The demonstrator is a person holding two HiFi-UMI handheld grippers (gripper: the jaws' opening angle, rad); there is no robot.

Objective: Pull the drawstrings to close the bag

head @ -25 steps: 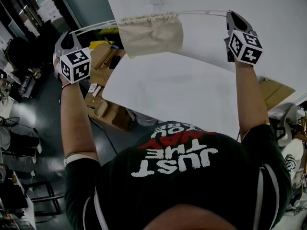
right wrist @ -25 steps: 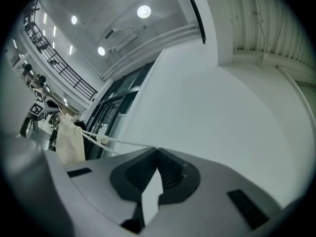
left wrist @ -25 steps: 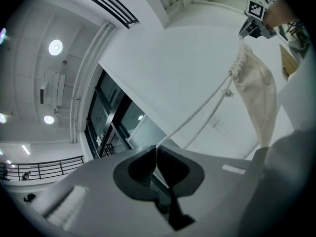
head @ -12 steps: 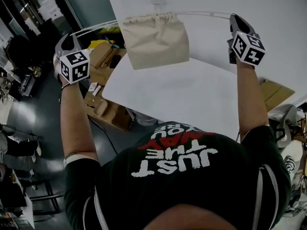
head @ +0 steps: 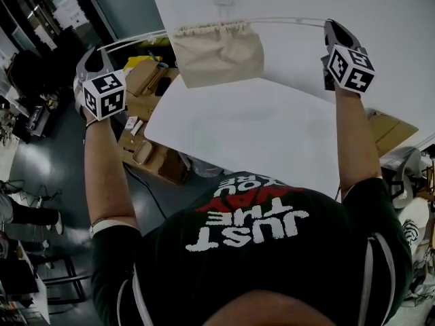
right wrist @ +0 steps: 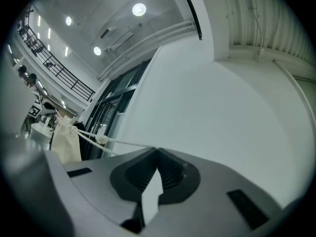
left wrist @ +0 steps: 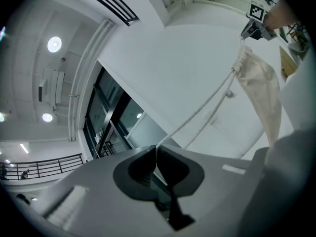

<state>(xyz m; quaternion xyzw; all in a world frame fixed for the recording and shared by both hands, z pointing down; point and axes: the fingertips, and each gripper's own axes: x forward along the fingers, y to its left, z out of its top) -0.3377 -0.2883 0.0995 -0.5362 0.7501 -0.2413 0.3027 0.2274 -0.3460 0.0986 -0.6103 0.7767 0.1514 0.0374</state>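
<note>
While both hands are raised, the left gripper (head: 97,51) is clenched on one drawstring (head: 136,38) and the right gripper (head: 331,26) is clenched on the opposite drawstring (head: 289,21). Both cords run taut in one nearly level line to the cloth bag (head: 217,53). It hangs roughly midway between the grippers, above the white desk (head: 258,128). Its mouth appears gathered along that line, so further tightening likely means drawing the hands straight apart.
</note>
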